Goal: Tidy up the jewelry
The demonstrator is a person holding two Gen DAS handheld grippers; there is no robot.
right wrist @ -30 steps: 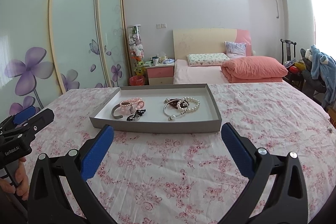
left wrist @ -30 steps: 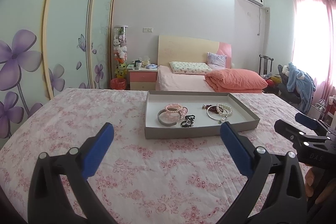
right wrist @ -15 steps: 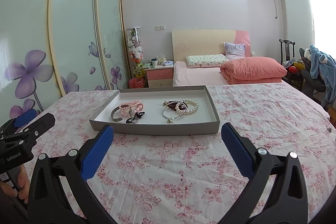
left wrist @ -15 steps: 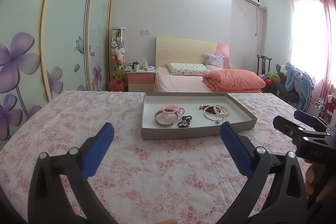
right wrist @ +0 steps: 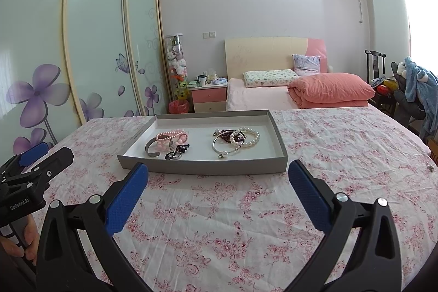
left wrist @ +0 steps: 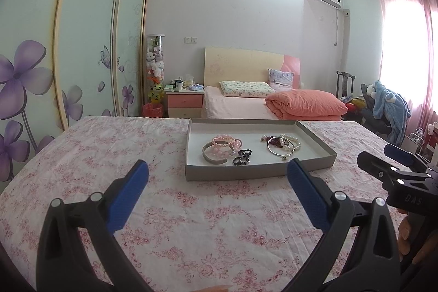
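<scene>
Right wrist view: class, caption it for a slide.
Open right gripper faces a gray tray of bracelets on a floral bedspread.

Matt grey cardboard tray [right wrist: 208, 168]; glossy white pearl bracelet [right wrist: 250, 137] at its 2 o'clock; wrinkled pink-flowered cotton bedspread [right wrist: 328, 155]; textured blue rubber pads [right wrist: 124, 203].

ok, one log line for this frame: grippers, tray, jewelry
left gripper: open, empty | right gripper: open, empty | tray: on floral bedspread | bracelets: all in tray, untouched
</scene>
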